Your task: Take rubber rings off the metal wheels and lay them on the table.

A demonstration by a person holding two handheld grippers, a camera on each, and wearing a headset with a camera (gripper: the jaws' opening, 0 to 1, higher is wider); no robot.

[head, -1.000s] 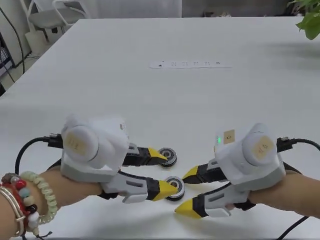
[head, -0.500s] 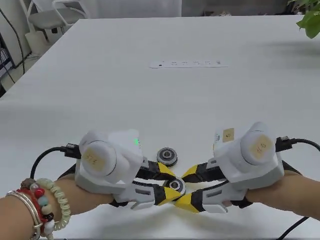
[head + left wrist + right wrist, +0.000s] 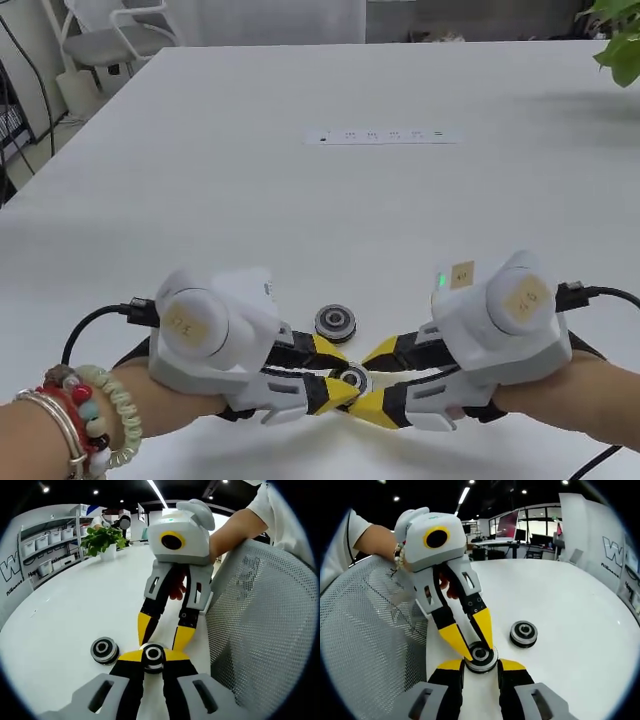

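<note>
Both grippers have closed in on one wheel since a second ago, when the left gripper (image 3: 338,372) stood wide near both wheels and the right gripper (image 3: 368,382) hung apart, off at lower right. Now, low in the centre of the head view, their yellow tips meet from opposite sides on a small round metal wheel (image 3: 481,657), silver at the hub, with a black rubber ring (image 3: 481,667) about its rim. In the left gripper view that gripper's own two jaws press the wheel from either side at bottom centre. In the right gripper view its own jaws likewise sit tight against the wheel's flanks, so each tool looks clamped on it. This doubled hold looks deliberate: one gripper steadies the wheel so the other can work the ring off, though the ring is not yet off. Whether the wheel rests on the white table (image 3: 300,200) or is raised a little I cannot tell. A second metal wheel (image 3: 335,321), its ring also on, lies free on the table just above the grippers in the head view, clear of the work. A white power strip (image 3: 382,136) lies well apart in the upper centre.
</note>
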